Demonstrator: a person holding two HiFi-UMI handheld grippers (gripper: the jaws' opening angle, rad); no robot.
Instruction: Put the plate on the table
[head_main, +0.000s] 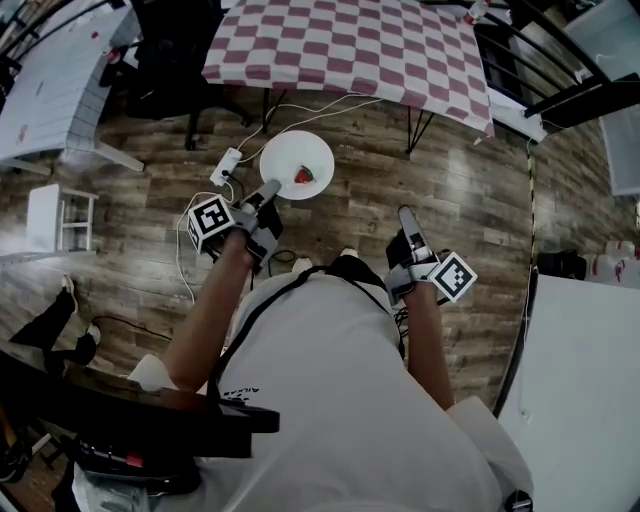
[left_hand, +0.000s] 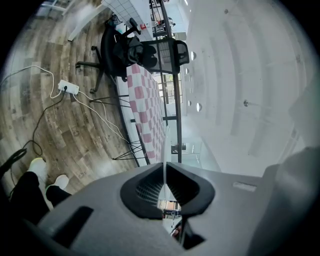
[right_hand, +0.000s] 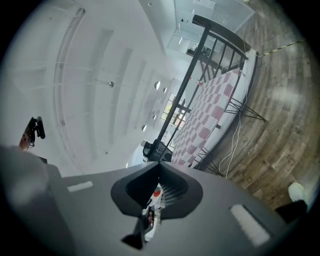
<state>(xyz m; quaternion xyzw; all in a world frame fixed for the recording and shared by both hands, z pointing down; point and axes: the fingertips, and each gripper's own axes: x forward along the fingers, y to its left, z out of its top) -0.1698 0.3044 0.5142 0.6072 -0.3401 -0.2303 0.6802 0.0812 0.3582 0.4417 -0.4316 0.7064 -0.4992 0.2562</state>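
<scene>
In the head view a round white plate (head_main: 293, 160) with a small red piece of food (head_main: 304, 176) on it hangs over the wooden floor. My left gripper (head_main: 270, 189) is shut on its near rim. The left gripper view shows the plate (left_hand: 165, 145) edge-on as a thin white line pinched between the jaws of the left gripper (left_hand: 164, 169). The table with the pink-and-white checked cloth (head_main: 350, 40) stands beyond the plate. Lower and to the right, my right gripper (head_main: 405, 213) points forward, shut and empty; in its own view the right gripper (right_hand: 159, 165) has its jaws meeting.
A white power strip (head_main: 226, 165) and cables lie on the floor left of the plate. A black office chair (head_main: 170, 60) stands at the table's left corner. A white stool (head_main: 60, 215) is at far left, a white surface (head_main: 590, 380) at right.
</scene>
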